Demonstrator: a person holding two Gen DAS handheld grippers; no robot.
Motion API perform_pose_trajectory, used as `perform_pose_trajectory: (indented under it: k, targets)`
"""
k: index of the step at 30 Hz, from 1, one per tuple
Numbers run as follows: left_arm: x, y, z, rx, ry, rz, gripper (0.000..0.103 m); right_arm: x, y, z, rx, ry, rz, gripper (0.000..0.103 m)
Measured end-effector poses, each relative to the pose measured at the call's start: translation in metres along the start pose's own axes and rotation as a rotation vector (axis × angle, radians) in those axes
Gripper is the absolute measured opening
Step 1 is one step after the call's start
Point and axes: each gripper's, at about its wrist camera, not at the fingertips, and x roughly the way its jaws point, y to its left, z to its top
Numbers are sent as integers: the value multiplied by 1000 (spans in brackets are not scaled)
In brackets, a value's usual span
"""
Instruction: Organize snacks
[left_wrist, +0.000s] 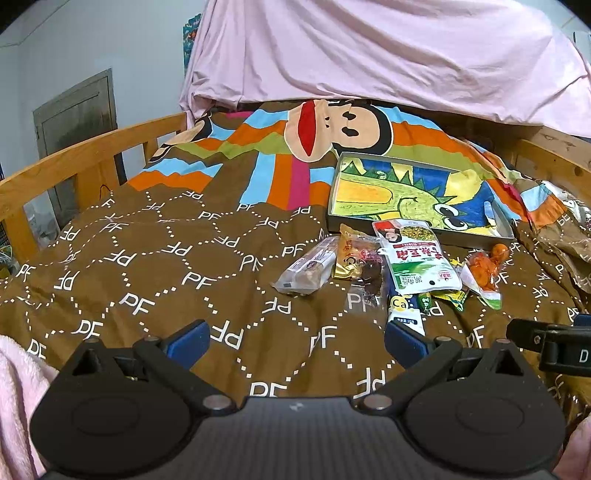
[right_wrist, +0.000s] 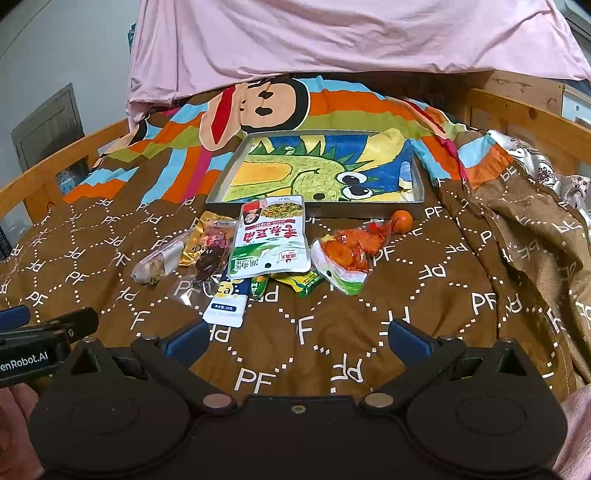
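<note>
Several snack packets lie on the brown bedspread before a shallow grey tray (right_wrist: 417, 173) with a dinosaur drawing inside. A white-green pouch (right_wrist: 269, 240) lies in the middle. Left of it are a clear nut bar (right_wrist: 159, 264) and a gold packet (right_wrist: 210, 240). Right of it are an orange-snack bag (right_wrist: 347, 258) and a small orange ball (right_wrist: 402, 220). A white Ca stick (right_wrist: 226, 302) lies nearest. The pouch (left_wrist: 415, 254) and tray (left_wrist: 334, 184) also show in the left wrist view. My left gripper (left_wrist: 297, 341) and right gripper (right_wrist: 297, 339) are open, empty, short of the pile.
The bed has wooden rails (left_wrist: 74, 158) on the left and at the back right (right_wrist: 517, 110). A pink sheet (right_wrist: 332, 37) hangs behind the tray. The spread is rumpled into folds at the right (right_wrist: 535, 240). A pink blanket (left_wrist: 14, 387) lies near my left gripper.
</note>
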Motion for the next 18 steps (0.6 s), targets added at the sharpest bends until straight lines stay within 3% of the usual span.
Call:
perform_pose_trajectory:
  k: [18]
  targets:
    - [4, 5, -4, -3, 11, -2, 102, 0, -1, 0, 2, 2, 2, 102]
